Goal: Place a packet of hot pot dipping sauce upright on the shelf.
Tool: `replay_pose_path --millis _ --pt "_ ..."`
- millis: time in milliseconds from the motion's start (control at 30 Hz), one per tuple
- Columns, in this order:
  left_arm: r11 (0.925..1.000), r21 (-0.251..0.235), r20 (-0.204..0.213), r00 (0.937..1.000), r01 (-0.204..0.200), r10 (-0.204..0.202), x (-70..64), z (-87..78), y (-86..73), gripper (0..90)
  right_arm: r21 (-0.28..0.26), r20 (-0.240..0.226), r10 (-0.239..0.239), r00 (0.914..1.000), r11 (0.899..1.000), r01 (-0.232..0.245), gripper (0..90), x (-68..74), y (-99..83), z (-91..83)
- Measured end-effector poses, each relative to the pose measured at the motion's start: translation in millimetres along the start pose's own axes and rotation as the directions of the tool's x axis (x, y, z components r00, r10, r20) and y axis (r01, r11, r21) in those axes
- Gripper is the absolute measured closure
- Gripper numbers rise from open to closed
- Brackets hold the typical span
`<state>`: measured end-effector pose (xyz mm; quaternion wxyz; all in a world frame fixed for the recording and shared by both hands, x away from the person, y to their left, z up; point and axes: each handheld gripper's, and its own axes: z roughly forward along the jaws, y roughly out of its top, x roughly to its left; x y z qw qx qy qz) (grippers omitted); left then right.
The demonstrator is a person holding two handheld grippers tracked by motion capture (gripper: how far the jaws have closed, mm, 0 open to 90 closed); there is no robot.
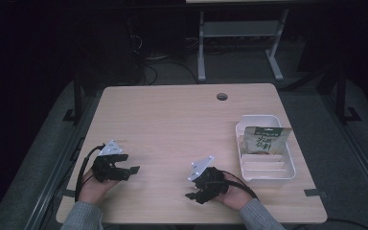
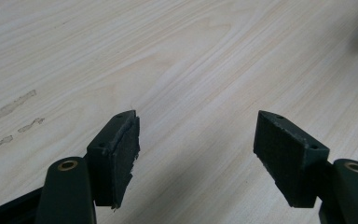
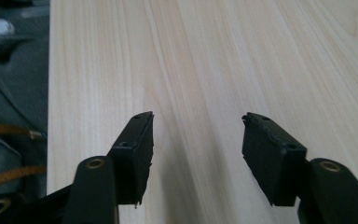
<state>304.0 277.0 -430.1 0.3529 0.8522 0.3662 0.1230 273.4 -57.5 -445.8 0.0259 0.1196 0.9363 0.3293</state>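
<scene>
My left gripper (image 1: 133, 170) rests low over the near left of the wooden table (image 1: 172, 120), held in a hand. Its jaws stand wide apart with nothing between them, and in the left gripper view (image 2: 196, 154) bare wood lies under them. My right gripper (image 1: 191, 196) sits near the table's front edge, right of centre, pointing left. It is open and empty too, as the right gripper view (image 3: 196, 149) shows. A white divided tray (image 1: 287, 165) at the right holds a green and white snack packet (image 1: 264, 139) leaning in its far compartment.
A round cable hole (image 1: 222, 97) sits near the table's far edge. Faint smudges (image 2: 9, 107) mark the wood left of the left jaw. The table's edge (image 3: 49, 93) and dark floor show beside the right gripper. A white desk frame (image 1: 239, 38) stands behind the table.
</scene>
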Motion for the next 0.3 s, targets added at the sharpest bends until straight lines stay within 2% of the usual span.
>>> replay_pose_path --millis 33,67,100,167,300 --pt "1.0000 0.001 0.001 1.0000 0.000 0.000 -0.2 0.2 0.0 30.7 0.019 0.003 0.002 1.0000 1.000 -0.002 43.0 -0.1 -0.1 1.7" --pt "1.0000 0.002 0.001 1.0000 -0.002 0.002 -0.2 0.4 0.1 30.7 0.045 0.023 -0.016 0.9996 0.999 0.014 42.2 1.1 0.9 2.5" --pt "1.0000 0.003 0.001 1.0000 -0.002 0.002 -0.3 0.5 0.1 30.6 0.042 0.029 -0.027 0.9992 0.999 0.025 42.1 1.7 1.6 1.4" --pt "1.0000 0.004 -0.001 1.0000 -0.005 0.005 -0.5 0.8 0.4 30.6 0.018 0.022 -0.015 0.9996 1.000 0.015 40.6 2.1 2.8 -1.9" --pt "0.9999 0.008 0.000 1.0000 -0.007 0.007 -1.1 1.5 0.4 30.5 0.014 0.026 -0.023 0.9994 1.000 0.023 37.9 3.2 3.1 -3.2"
